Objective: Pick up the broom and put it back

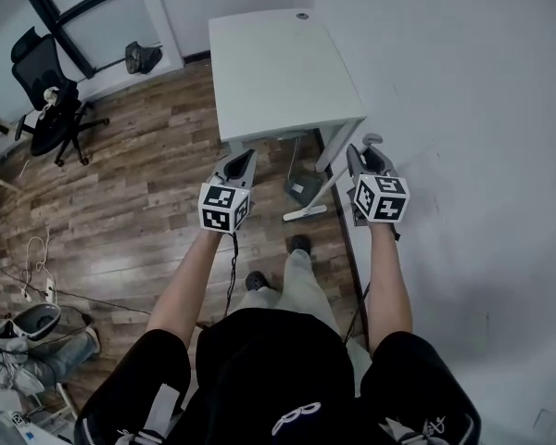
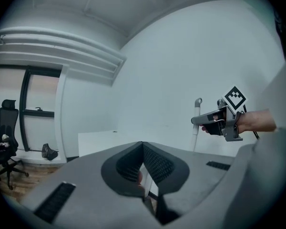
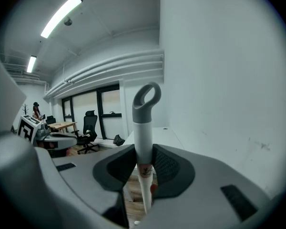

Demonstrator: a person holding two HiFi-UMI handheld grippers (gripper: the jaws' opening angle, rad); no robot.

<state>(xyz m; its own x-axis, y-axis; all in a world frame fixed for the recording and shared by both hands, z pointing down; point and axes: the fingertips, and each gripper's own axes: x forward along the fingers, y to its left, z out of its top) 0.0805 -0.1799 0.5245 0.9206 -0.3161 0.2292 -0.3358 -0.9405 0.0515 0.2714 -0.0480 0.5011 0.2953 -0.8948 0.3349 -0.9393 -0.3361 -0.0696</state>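
Now right tongs clamp broom by handle; left tongs closed

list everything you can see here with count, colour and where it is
broom: 1, white handle with grey loop, upright in the right gripper
desk: 1, white, against the wall ahead
office chair: 1, black, far left
black object: 1, right of the office chair, unclear what
cables: several, white, on the wooden floor at left
shoes: 2, dark, on the wooden floor near the desk
left gripper: 1, grey, shut, nothing in it
right gripper: 1, grey, shut on the broom
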